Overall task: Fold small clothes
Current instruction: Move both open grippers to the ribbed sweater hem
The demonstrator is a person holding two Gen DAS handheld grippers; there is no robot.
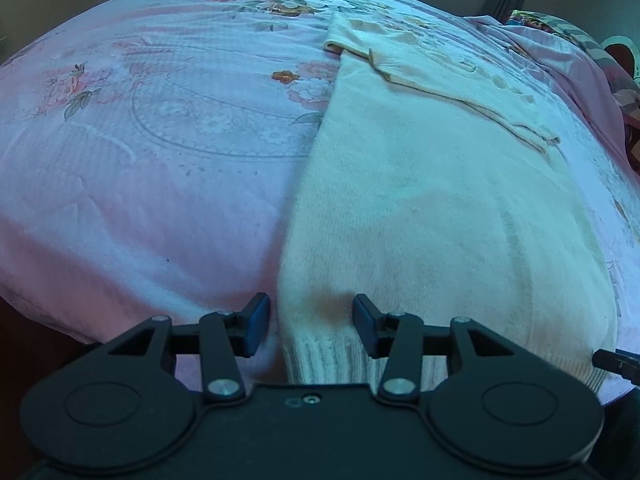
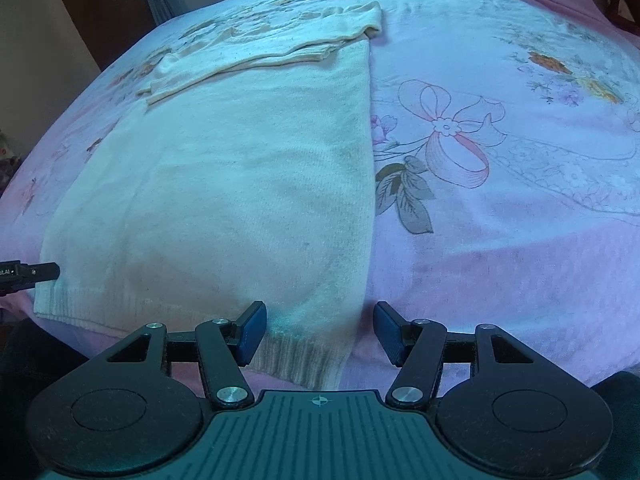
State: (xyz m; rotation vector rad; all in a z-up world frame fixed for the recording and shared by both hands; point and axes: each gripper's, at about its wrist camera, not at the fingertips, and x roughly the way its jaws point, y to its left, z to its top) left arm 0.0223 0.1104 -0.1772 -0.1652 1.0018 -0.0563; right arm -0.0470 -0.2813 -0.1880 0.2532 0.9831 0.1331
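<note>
A cream knit sweater (image 1: 420,200) lies flat on a pink floral bedsheet (image 1: 140,140). Left gripper (image 1: 311,326) and right gripper (image 2: 320,332), both released, straddle the sweater's ribbed hem corners. No legible writing.

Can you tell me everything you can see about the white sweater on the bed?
The sweater is cream-white knit, soft and fuzzy looking, with a ribbed hem at the near end. It lies flat on the pink flowered bedsheet, its sides already folded in, and a sleeve lies slanted across the far end. Faint brownish marks show near the hem. The left gripper and right gripper are both open at the hem corners, not gripping it.
</note>
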